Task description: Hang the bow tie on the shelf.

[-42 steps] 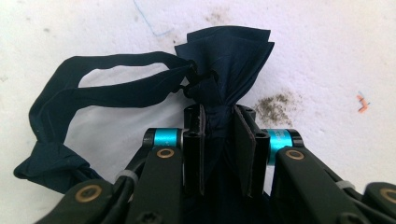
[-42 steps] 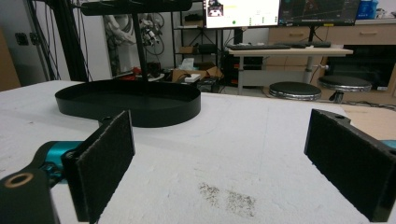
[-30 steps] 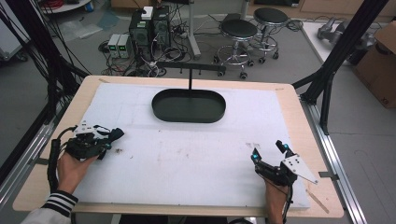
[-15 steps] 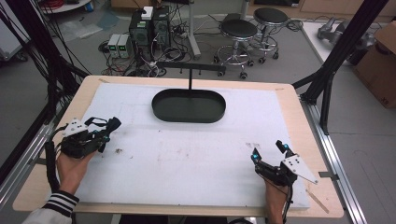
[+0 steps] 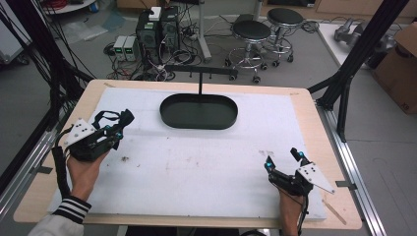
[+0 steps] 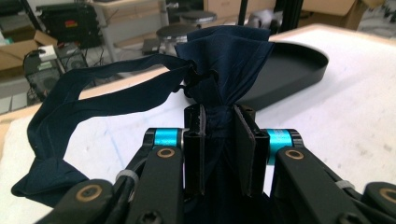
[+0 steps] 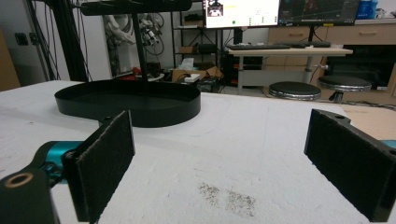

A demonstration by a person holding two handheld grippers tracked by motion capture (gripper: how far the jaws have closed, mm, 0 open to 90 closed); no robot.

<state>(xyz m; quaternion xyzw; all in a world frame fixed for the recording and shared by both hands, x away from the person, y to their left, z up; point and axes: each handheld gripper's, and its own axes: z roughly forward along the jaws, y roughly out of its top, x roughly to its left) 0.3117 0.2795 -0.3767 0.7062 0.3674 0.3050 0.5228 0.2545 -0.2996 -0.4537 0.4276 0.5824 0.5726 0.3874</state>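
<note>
Since a second earlier, the left gripper [image 5: 118,129] had risen off the table [image 5: 206,167] at about 9 o'clock, its jaws clamped on a navy cloth [image 6: 224,65]. From above, that cloth was hard to make out, a dark loop [image 5: 105,117] against the black jaws. Seen along the jaws, its lower end was cut off. At 5 o'clock the right gripper [image 5: 282,160] hadn't moved, jaws wide, nothing between. At 12 o'clock lay the tray [image 5: 199,112].
</note>
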